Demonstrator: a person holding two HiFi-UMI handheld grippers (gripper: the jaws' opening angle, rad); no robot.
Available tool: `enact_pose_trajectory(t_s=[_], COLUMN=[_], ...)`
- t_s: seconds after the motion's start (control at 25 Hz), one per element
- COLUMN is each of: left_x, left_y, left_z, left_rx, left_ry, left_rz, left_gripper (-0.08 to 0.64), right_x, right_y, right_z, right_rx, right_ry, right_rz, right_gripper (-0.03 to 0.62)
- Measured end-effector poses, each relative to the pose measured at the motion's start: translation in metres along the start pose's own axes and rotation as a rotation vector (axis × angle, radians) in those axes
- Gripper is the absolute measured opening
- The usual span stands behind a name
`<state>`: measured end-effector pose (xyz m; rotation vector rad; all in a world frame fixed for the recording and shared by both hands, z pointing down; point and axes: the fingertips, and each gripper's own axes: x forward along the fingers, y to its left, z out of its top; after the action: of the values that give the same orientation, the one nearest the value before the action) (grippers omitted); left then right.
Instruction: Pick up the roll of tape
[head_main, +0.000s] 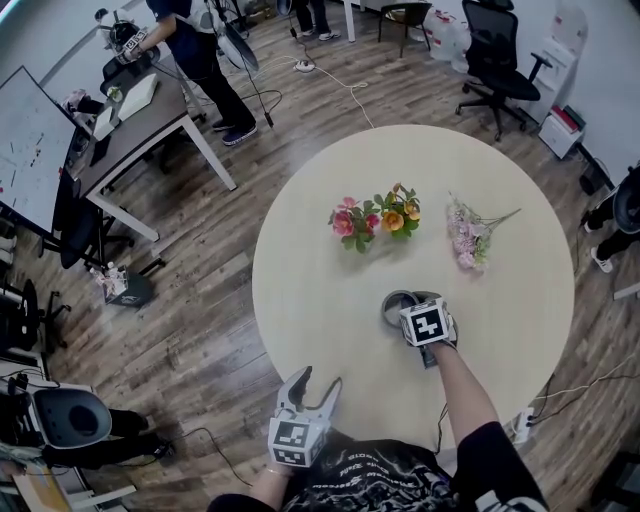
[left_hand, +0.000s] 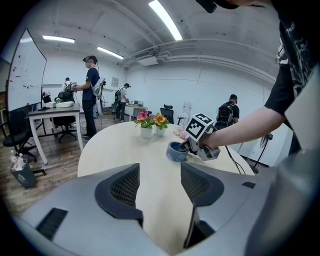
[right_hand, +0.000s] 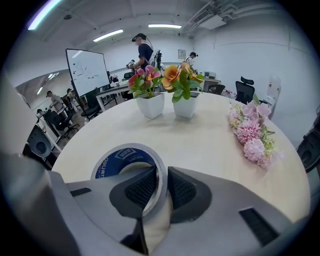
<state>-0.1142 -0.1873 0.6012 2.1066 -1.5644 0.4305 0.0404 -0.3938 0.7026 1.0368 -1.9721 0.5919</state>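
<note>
Right tongs are pinching the wall of the tape roll, likely light and stiff, while left tongs are hanging spread.

White print runs round the blue inner ring of the roll of tape — too warped to read. The whiteboard carries scribbles — illegible.

Tape roll on table — flowers beyond.
</note>
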Motion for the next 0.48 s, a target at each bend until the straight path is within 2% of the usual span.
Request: enact_pose_trajectory(t_s=[0.48], left_x=[-0.008], left_y=[0.004], left_z=[-0.003], left_rx=[-0.01], left_ry=[-0.018], left_rz=[0.028], left_gripper=[0.279], right_x=[-0.037], right_y=[0.01], right_z=[0.029], right_rx=[-0.022], right_ry=[-0.144], right_rz=[-0.012], right_gripper=[0.078])
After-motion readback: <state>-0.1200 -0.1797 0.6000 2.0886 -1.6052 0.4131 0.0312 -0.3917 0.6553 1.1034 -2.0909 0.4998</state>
